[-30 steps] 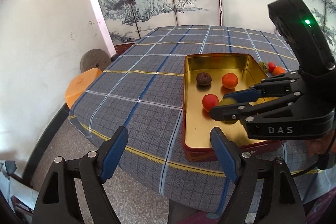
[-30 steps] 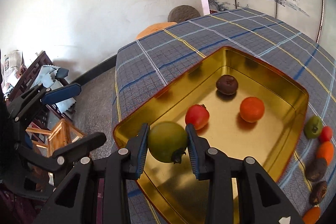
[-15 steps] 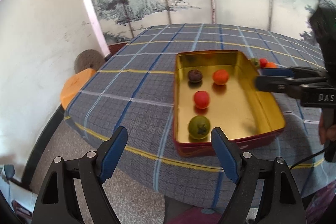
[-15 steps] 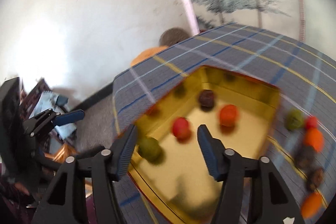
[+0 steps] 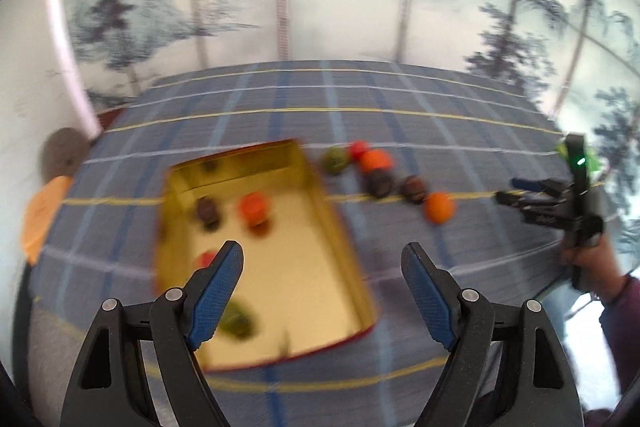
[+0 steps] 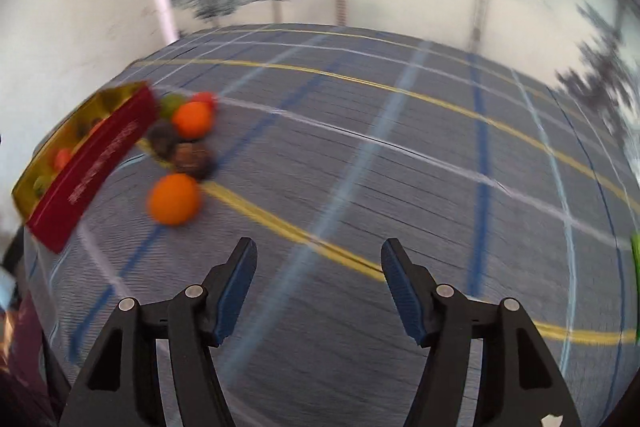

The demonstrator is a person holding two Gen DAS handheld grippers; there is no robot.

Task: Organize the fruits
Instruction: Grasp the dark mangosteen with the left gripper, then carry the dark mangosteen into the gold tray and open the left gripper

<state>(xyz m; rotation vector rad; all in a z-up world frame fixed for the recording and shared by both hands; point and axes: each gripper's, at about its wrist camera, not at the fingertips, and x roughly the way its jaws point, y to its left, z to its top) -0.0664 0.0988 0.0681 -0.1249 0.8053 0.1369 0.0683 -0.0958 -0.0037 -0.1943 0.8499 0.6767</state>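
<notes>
plaid tablecloth (image 6: 400, 167) covered the whole table, both views motion-blurred. gold tin tray (image 5: 320, 227) with red outer walls sat toward the table's left edge; inside it a dark fruit (image 5: 208, 213), an orange one (image 5: 254, 207), a red one (image 5: 206, 259) and a green one (image 5: 238, 321) near the tray's near edge. loose cluster lay on the cloth just beside the tray's right wall: green fruit (image 5: 336, 161), small red fruit (image 5: 359, 148), two dark fruits, two orange ones. nearest loose orange (image 6: 174, 199) was at the cluster's near end.

right gripper (image 6: 318, 293) was open, empty, over bare cloth; the orange lay ahead and to its left, near. left gripper (image 5: 322, 297) was also open and empty, hovering over the tray's near-right corner, cluster ahead-right and further off. round fruit, no long axis to align. my read: right gripper was closer to the orange, so next pick was its job.
</notes>
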